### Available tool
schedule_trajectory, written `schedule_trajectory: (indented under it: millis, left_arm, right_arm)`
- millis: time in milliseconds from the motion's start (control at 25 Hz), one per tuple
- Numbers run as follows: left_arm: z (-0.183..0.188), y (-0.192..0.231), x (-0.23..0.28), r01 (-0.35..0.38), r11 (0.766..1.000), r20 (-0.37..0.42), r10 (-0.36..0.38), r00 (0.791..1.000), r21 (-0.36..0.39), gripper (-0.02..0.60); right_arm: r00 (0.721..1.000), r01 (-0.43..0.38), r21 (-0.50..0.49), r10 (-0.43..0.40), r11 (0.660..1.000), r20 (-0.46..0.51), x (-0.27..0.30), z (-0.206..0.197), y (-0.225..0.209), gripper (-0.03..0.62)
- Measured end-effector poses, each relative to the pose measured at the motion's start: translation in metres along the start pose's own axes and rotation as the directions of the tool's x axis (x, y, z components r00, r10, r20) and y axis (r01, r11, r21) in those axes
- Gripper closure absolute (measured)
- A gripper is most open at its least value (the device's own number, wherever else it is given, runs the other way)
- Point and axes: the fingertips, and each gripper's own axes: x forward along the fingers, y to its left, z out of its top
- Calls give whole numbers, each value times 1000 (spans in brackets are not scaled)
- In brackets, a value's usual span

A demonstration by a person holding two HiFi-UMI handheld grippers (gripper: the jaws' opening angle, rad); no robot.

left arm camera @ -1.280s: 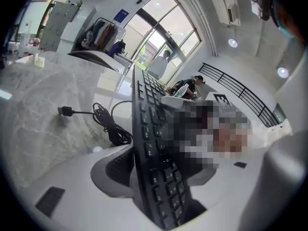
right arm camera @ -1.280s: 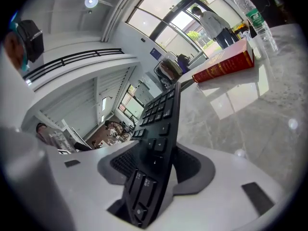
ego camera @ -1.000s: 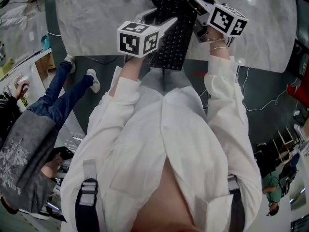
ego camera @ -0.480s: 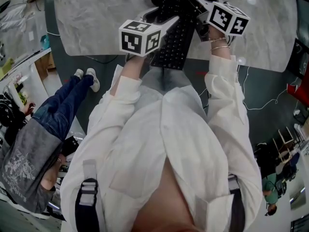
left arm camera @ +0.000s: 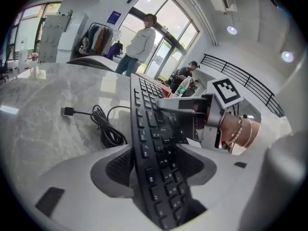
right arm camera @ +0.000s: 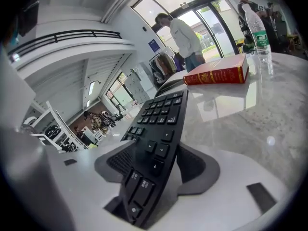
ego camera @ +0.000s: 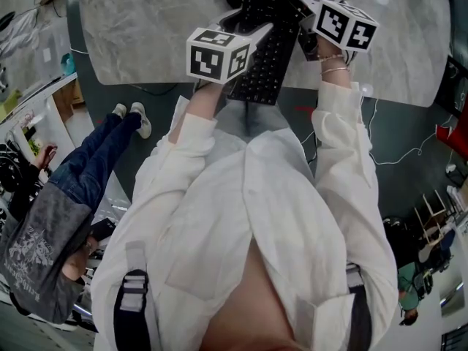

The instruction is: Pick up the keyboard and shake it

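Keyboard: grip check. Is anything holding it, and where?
The keyboard, near end, sits between both jaws; right gripper, jaws just opening, holds nothing; left gripper cannot be told.

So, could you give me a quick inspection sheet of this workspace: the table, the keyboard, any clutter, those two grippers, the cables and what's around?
surface: grey marbled table.
job's things: black keyboard, its near end reaching past the table edge toward the person.
clutter: red book lying on the table, water bottle standing beside it.
grippers: left gripper has the keyboard between its jaws; I cannot tell whether the pads press it. right gripper has just been opening its jaws, with the keyboard between them and seemingly unclamped.
cables: coiled black cable on the table, its USB plug lying loose.
surroundings: bystander in grey top and jeans on the floor side; person in white by glass doors.
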Motion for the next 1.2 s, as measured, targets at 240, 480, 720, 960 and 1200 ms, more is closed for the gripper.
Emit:
schedule_trajectory:
  millis: [240, 480, 720, 960, 1200]
  left_arm:
    - [0, 5, 5, -47, 998, -24, 48, 999, 41, 310]
    - [1, 5, 8, -77, 992, -27, 80, 996, 103, 302]
    - [0, 6, 7, -70, 994, -29, 73, 997, 85, 302]
    - [-5, 6, 13, -56, 997, -36, 58, 998, 53, 302]
    - [-7, 9, 18, -39, 999, -42, 39, 998, 15, 301]
  right_arm:
    - [999, 30, 1, -30, 1000, -19, 7, -4, -9, 327]
    - [998, 53, -18, -54, 998, -32, 10, -8, -15, 322]
    - [995, 85, -53, -88, 995, -50, 10, -8, -15, 321]
    - [987, 122, -77, -129, 990, -92, 12, -15, -25, 312]
    - [978, 153, -106, -166, 982, -129, 17, -18, -29, 308]
